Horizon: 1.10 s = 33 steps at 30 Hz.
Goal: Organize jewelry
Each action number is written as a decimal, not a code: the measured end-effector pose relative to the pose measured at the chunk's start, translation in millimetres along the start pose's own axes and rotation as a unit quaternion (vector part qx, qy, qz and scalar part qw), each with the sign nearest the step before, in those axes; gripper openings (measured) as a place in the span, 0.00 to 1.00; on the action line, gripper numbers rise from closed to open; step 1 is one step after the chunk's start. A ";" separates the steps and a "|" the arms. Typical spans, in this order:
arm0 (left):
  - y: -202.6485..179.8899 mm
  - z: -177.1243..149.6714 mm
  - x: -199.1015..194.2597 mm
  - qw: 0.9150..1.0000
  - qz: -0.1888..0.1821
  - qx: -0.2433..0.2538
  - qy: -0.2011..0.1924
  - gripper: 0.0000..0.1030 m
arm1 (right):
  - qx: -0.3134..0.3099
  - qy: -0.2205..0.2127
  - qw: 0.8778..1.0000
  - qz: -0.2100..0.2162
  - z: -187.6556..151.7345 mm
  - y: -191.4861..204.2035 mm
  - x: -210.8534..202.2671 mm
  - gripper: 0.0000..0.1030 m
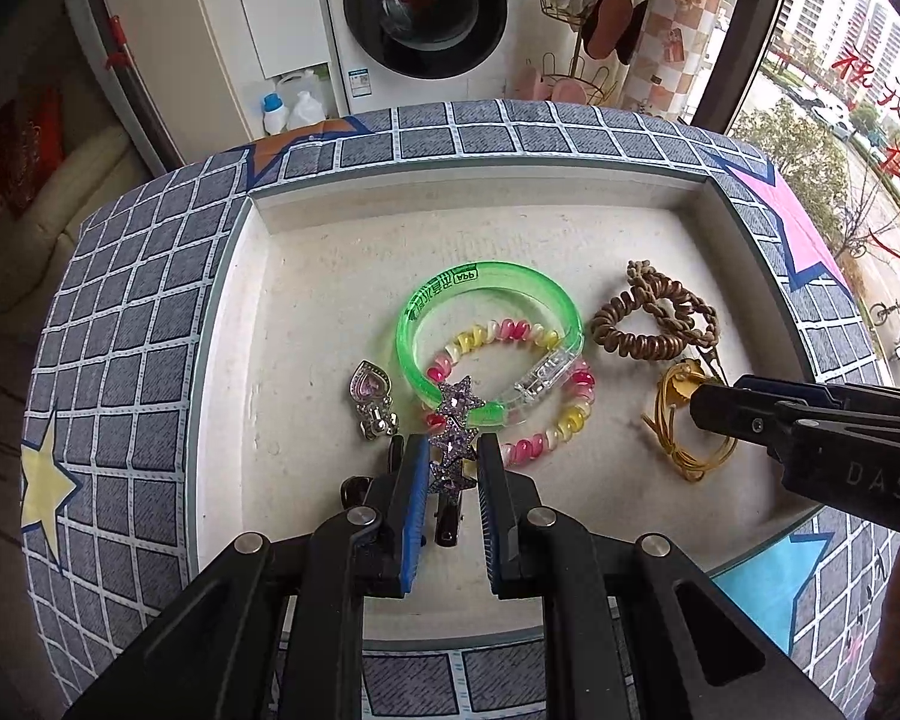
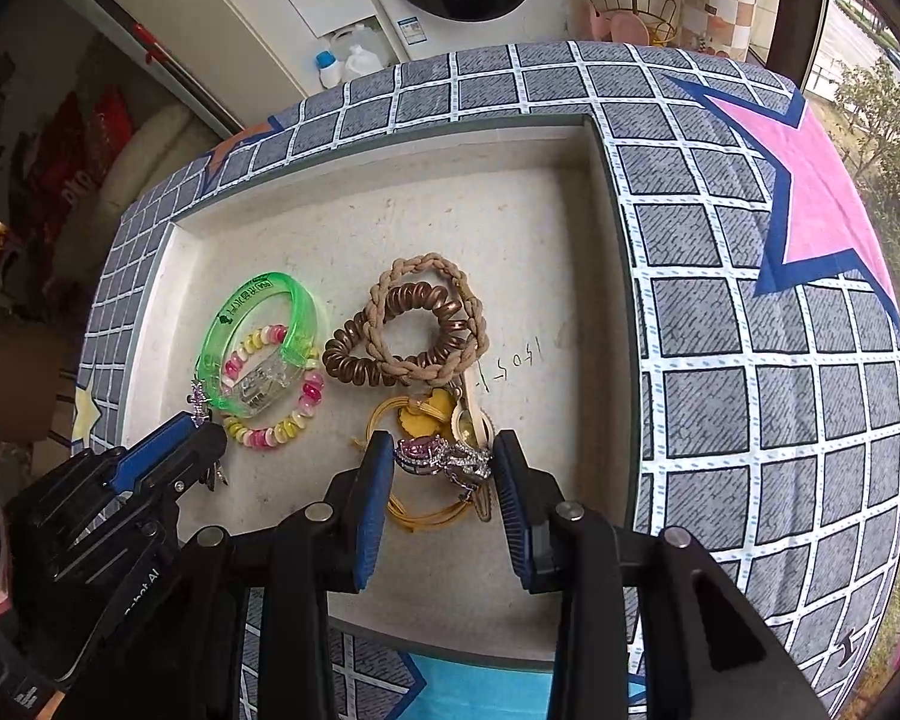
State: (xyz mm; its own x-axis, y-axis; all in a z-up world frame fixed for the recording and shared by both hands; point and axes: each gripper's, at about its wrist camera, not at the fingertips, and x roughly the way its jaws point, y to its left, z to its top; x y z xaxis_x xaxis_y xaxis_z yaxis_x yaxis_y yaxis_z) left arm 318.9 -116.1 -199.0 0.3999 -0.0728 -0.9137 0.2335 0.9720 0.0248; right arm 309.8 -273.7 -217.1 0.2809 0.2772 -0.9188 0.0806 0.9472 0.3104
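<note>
In the left wrist view, the left gripper [image 1: 448,461] sits at 6 o'clock with its blue-padded jaws a narrow gap apart, flanking the purple rhinestone three-star hair clip [image 1: 453,443]; whether the pads actually press on the clip I cannot tell. The clip's top star overlaps the translucent green plastic bangle [image 1: 487,336], which lies across the pink, yellow and white spiral coil hair tie [image 1: 513,387] near the middle of the shallow cream tray [image 1: 306,276]. At 9 o'clock of the clip lies a silver clip with a pink heart stone [image 1: 371,399]. At 3 o'clock the right gripper [image 1: 711,405] reaches over a loop of yellow cord [image 1: 687,432], with a bronze spiral hair tie and beige braided band [image 1: 654,315] just beyond. In the right wrist view, the right gripper [image 2: 442,468] at 6 o'clock has its jaws wide apart, a silver rhinestone ornament with a pink stone [image 2: 435,457] between them, close to both pads, above the yellow cord. The green bangle sits at 9 o'clock, the left gripper at 8 o'clock. The tray rests on a grey grid-patterned cloth [image 2: 750,330].
</note>
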 end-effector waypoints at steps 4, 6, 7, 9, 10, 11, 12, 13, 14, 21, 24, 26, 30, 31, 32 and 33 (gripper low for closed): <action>0.3 -0.1 -1.3 1.000 0.006 0.003 -0.001 0.28 | 0.002 0.004 1.000 0.006 -0.8 -1.6 3.1 0.42; 1.1 0.3 -2.4 1.000 0.004 0.001 -0.001 0.28 | 0.003 0.001 1.000 0.009 -1.0 -2.2 2.1 0.44; 1.2 0.5 -2.9 1.000 0.003 0.001 -0.001 0.28 | 0.005 0.000 1.000 0.012 -0.8 -2.7 1.1 0.46; 0.4 1.0 -5.2 1.000 0.004 0.003 -0.003 0.28 | 0.010 -0.005 1.000 0.020 -1.0 -4.7 -3.1 0.47; -0.3 1.2 -6.6 1.000 0.005 0.005 -0.005 0.28 | 0.013 -0.008 1.000 0.024 -1.6 -6.5 -6.1 0.48; -1.2 1.5 -7.8 1.000 0.006 0.007 -0.006 0.28 | 0.015 -0.010 0.999 0.027 -1.8 -7.3 -8.8 0.48; -1.6 2.0 -9.4 1.000 0.007 0.009 -0.008 0.28 | 0.016 -0.012 0.999 0.029 -1.8 -7.5 -11.0 0.48; -1.9 2.8 -11.0 1.000 0.006 0.009 -0.010 0.28 | 0.017 -0.013 0.999 0.031 -1.8 -7.3 -13.0 0.48; -2.0 3.6 -12.5 1.000 0.005 0.009 -0.012 0.28 | 0.019 -0.015 0.999 0.033 -2.1 -7.7 -15.7 0.48; 3.7 7.4 -21.6 1.000 0.016 -0.009 -0.025 1.00 | 0.029 -0.027 0.998 0.044 -4.4 -9.0 -30.5 0.49; 6.3 7.0 -33.9 0.999 0.018 -0.012 -0.048 1.00 | 0.030 -0.029 0.998 0.045 -6.1 -8.0 -34.9 0.50; 7.1 7.0 -35.3 0.999 0.019 -0.010 -0.043 1.00 | 0.030 -0.031 0.998 0.045 -7.8 -7.7 -38.4 0.50; 11.2 0.2 -43.7 0.999 0.023 -0.018 -0.039 1.00 | 0.032 -0.031 0.998 0.049 -15.2 -5.9 -45.3 0.54; 12.2 -2.8 -45.7 0.999 0.025 -0.020 -0.037 1.00 | 0.032 -0.032 0.998 0.050 -18.1 -5.0 -47.5 0.58; 13.1 -6.2 -48.2 0.999 0.028 -0.021 -0.035 1.00 | 0.031 -0.032 0.998 0.051 -21.3 -3.8 -49.7 0.61; 13.9 -10.2 -50.8 0.999 0.031 -0.022 -0.033 1.00 | 0.029 -0.033 0.998 0.050 -25.7 -2.7 -52.2 0.61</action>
State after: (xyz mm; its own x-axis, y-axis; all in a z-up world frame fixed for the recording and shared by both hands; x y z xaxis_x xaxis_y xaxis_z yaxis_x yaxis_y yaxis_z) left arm 292.8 -96.6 -156.4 0.4706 -0.0252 -0.8820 0.1681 0.9838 0.0616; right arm 270.3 -286.6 -176.3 0.3519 0.3574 -0.8651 0.1037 0.9036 0.4155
